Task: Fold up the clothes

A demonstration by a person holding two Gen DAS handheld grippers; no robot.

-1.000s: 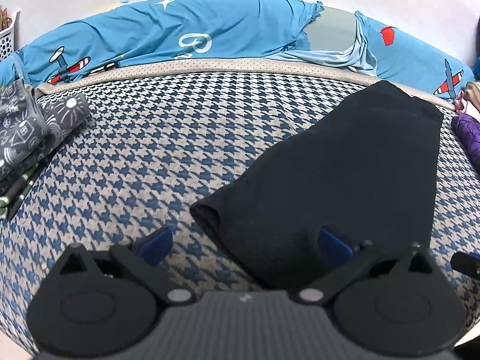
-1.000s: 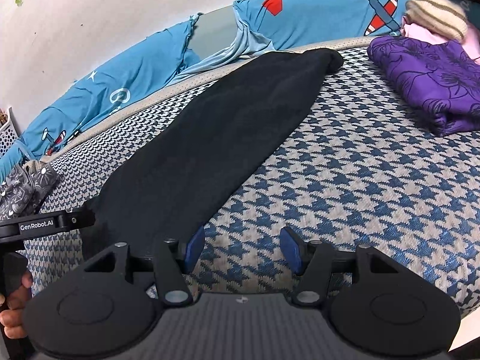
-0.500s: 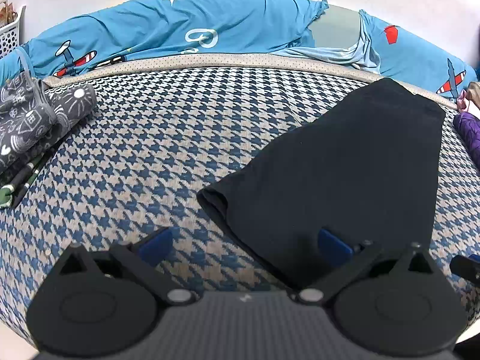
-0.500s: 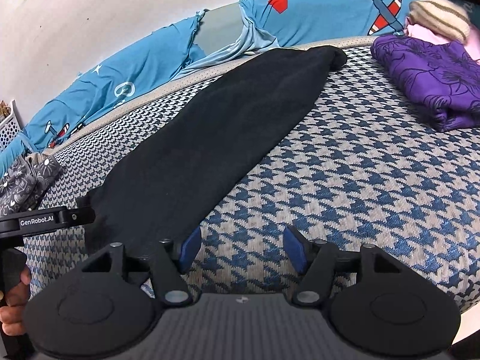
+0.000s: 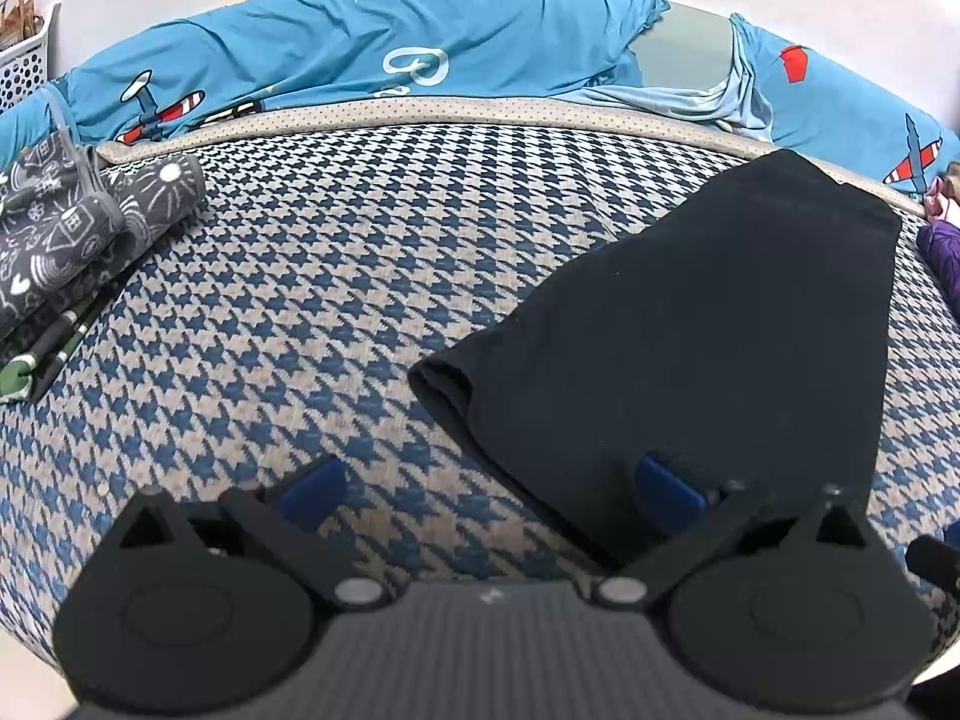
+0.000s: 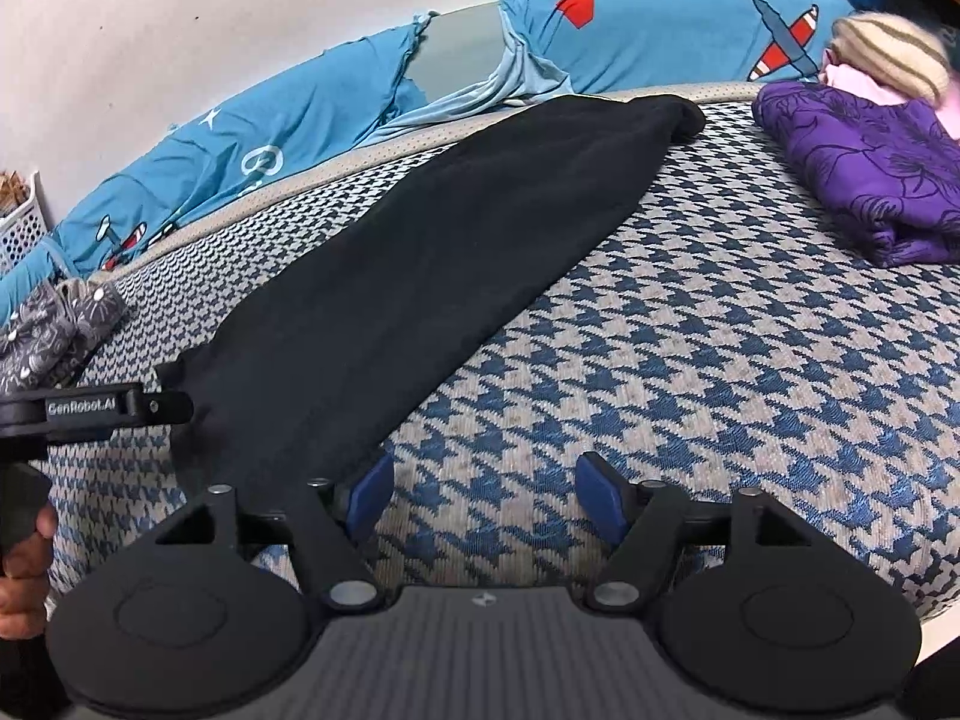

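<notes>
Both hand-held grippers hover low over the bed, pointing down at an angle. In the left wrist view the left gripper (image 5: 489, 486) stands wide, its blue pads far apart with nothing pinched: one pad sits over bare houndstooth cover, the other over the near end of the black garment (image 5: 690, 324). The right gripper (image 6: 480, 495) has its jaws opening — only the patterned cover lies between its blue fingertips (image 6: 600, 495), and the garment's near edge lies just beside the left-hand pad, whether touching it I cannot tell.

That black garment is laid out as a long, narrow strip on the blue-and-beige houndstooth bed cover (image 6: 690, 372), running from just ahead of the grippers diagonally to the far edge of the mattress, where its far end bunches slightly. Its near left corner shows a doubled edge.

Along the wall lies a bright blue sheet with aeroplane prints (image 5: 360, 54). At the left edge of the bed rests a grey patterned cloth (image 5: 66, 228), and a white perforated basket (image 5: 24, 60) stands in the far corner. On the right sits a folded purple floral garment (image 6: 870, 174) with a striped knit piece (image 6: 888, 57) behind it. In the right wrist view the left gripper's black body and the person's hand (image 6: 24, 570) on its handle show at the left border.
</notes>
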